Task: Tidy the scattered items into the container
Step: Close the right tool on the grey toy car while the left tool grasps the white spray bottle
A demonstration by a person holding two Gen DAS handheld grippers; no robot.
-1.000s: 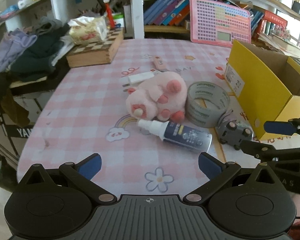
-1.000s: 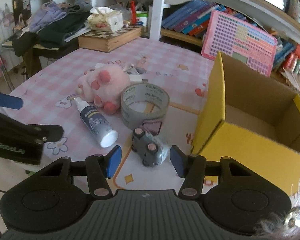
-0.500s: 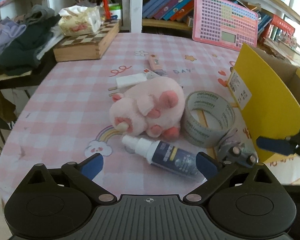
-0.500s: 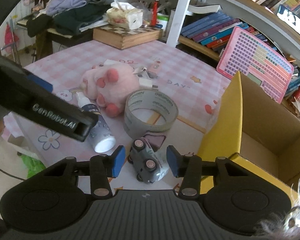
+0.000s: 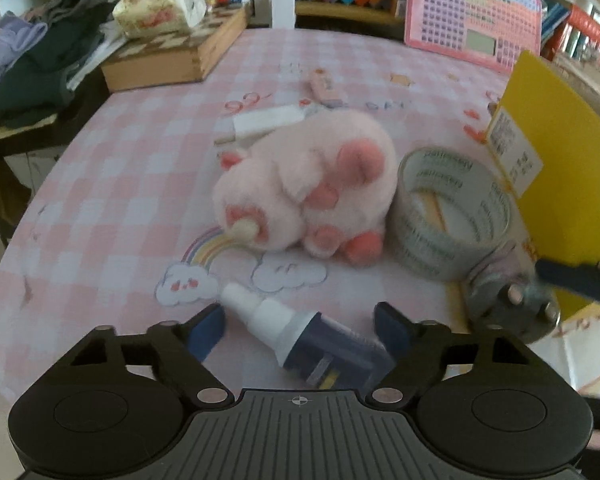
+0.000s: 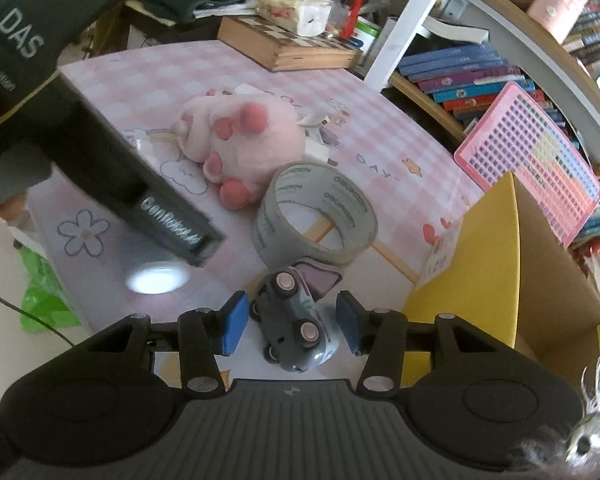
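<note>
While both tools straddle items on the pink checked tablecloth (image 5: 112,184), neither grips. Left gripper (image 5: 300,330) spread wide around the white-capped navy spray bottle (image 5: 312,344). Right gripper (image 6: 288,324) spread around the overturned grey toy car (image 6: 294,328), beside the yellow cardboard box (image 6: 480,256). Left tool's body reads "DAS".

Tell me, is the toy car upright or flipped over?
Flipped. The car lies between the open right claw fingers with its wheels pointing up.
</note>
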